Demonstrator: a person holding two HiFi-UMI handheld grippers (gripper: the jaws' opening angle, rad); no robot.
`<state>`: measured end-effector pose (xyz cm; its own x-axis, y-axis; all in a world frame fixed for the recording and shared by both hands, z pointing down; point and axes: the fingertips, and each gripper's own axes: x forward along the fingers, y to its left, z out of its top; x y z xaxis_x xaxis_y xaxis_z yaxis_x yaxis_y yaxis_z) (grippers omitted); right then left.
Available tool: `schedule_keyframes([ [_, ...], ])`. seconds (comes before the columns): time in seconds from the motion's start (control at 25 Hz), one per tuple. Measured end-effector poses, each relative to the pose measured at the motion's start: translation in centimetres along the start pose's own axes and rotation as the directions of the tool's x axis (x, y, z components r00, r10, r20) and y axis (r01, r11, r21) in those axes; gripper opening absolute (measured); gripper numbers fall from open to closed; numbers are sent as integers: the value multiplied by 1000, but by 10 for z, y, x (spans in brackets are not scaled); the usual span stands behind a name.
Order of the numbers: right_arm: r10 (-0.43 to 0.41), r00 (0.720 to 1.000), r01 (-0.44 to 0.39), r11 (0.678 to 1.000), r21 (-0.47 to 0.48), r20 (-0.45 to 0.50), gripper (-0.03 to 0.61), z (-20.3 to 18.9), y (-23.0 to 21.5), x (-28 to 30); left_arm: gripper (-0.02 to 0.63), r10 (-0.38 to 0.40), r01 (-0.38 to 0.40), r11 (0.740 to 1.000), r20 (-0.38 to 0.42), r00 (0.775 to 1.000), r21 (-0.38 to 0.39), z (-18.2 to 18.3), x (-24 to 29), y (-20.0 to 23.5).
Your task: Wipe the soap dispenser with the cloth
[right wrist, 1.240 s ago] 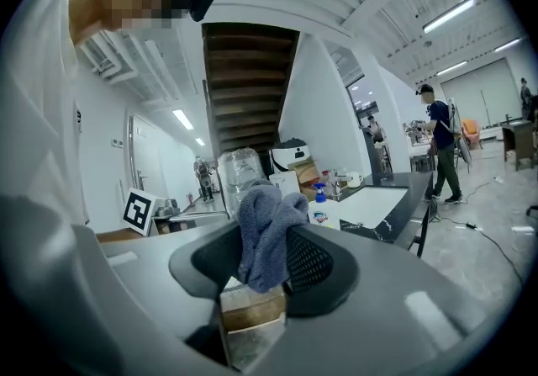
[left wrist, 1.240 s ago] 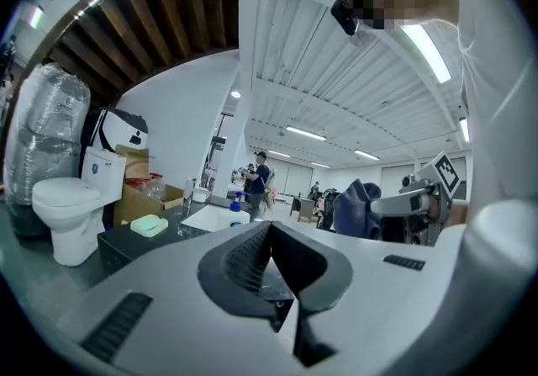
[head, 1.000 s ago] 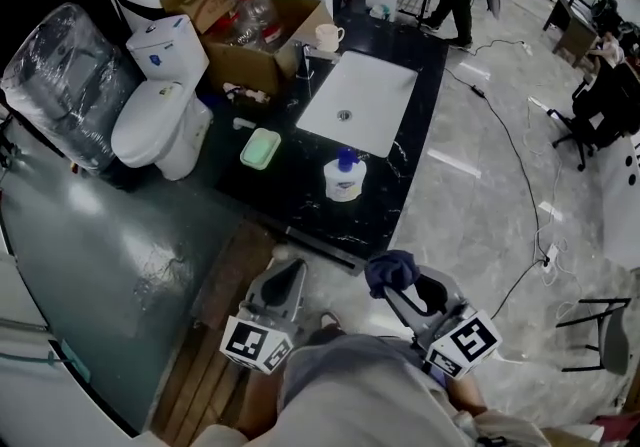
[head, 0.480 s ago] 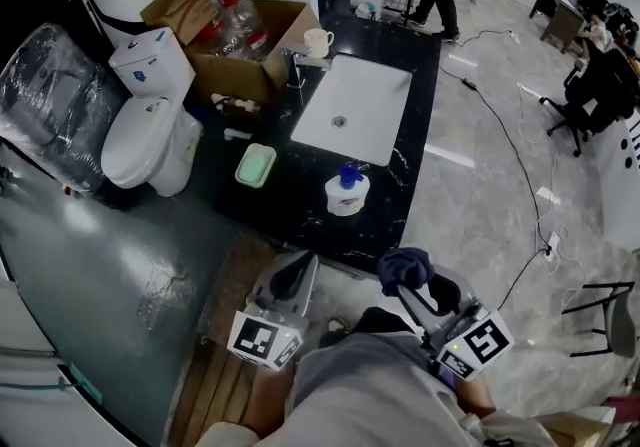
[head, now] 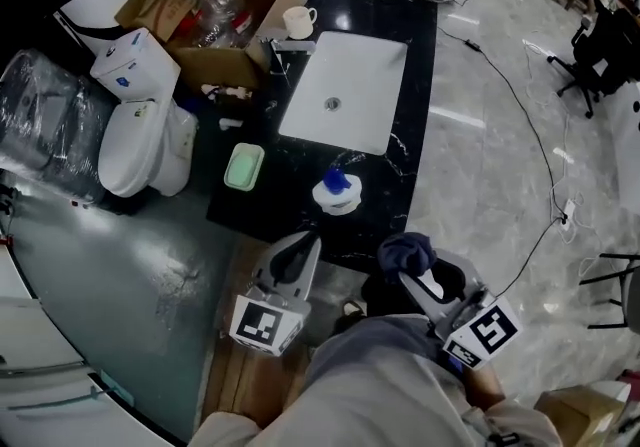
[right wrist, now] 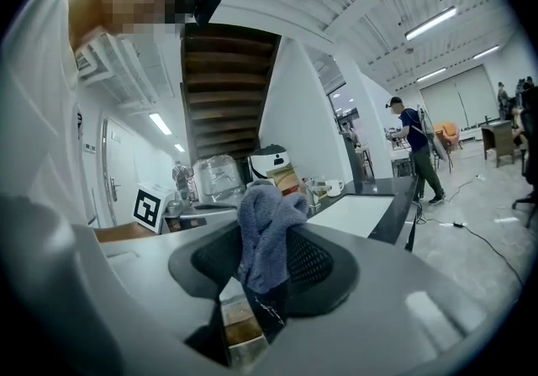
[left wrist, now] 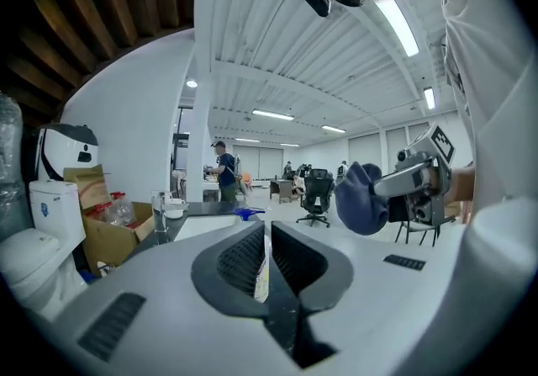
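The soap dispenser (head: 337,192), a squat white bottle with a blue pump, stands near the front edge of the black counter (head: 415,55). My left gripper (head: 303,247) is just short of that edge, pointing at the dispenser, shut and empty. In the left gripper view its jaws (left wrist: 266,230) meet, and the blue pump (left wrist: 250,214) peeks over them. My right gripper (head: 412,265) is shut on a dark blue cloth (head: 404,253), in front and to the right of the dispenser. The cloth (right wrist: 267,227) bunches up between the jaws (right wrist: 262,258).
A white sink (head: 345,90) is set in the counter behind the dispenser, with a faucet (head: 282,47) and a mug (head: 297,22). A green soap dish (head: 243,167) lies to the left. A toilet (head: 140,130) and a cardboard box (head: 215,30) stand further left. A cable (head: 520,125) crosses the floor on the right.
Both grippers have come nearer to the counter's front edge and the dispenser. The right gripper kept its hold on the cloth; the left stayed shut.
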<state>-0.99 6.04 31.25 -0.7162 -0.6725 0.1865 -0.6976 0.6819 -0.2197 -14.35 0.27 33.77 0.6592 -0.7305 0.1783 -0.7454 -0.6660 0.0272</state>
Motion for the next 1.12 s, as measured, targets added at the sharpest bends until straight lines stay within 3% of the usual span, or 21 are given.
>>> schedule_keyframes([
  [0.16, -7, 1000, 7, 1000, 18, 12, 143, 4, -25, 5, 20, -24, 29, 999, -105, 994, 42, -9, 34, 9],
  [0.28, -11, 1000, 11, 1000, 24, 27, 143, 8, -44, 8, 122, -19, 29, 997, -134, 991, 75, -15, 56, 17],
  [0.6, 26, 998, -28, 999, 32, 60, 143, 22, -85, 19, 209, 0, 24, 994, -227, 974, 103, -26, 96, 32],
  [0.92, 117, 992, -119, 993, 26, 45, 143, 13, -110, 23, 208, 75, -58, 993, -172, 982, 102, -24, 124, 41],
  [1.0, 124, 991, -125, 992, 34, 44, 143, 11, -115, 20, 166, 94, -75, 989, -157, 983, 124, -22, 123, 41],
  [1.12, 126, 991, -128, 991, 41, 46, 143, 10, -121, 16, 153, 125, -104, 984, -144, 982, 145, -21, 124, 42],
])
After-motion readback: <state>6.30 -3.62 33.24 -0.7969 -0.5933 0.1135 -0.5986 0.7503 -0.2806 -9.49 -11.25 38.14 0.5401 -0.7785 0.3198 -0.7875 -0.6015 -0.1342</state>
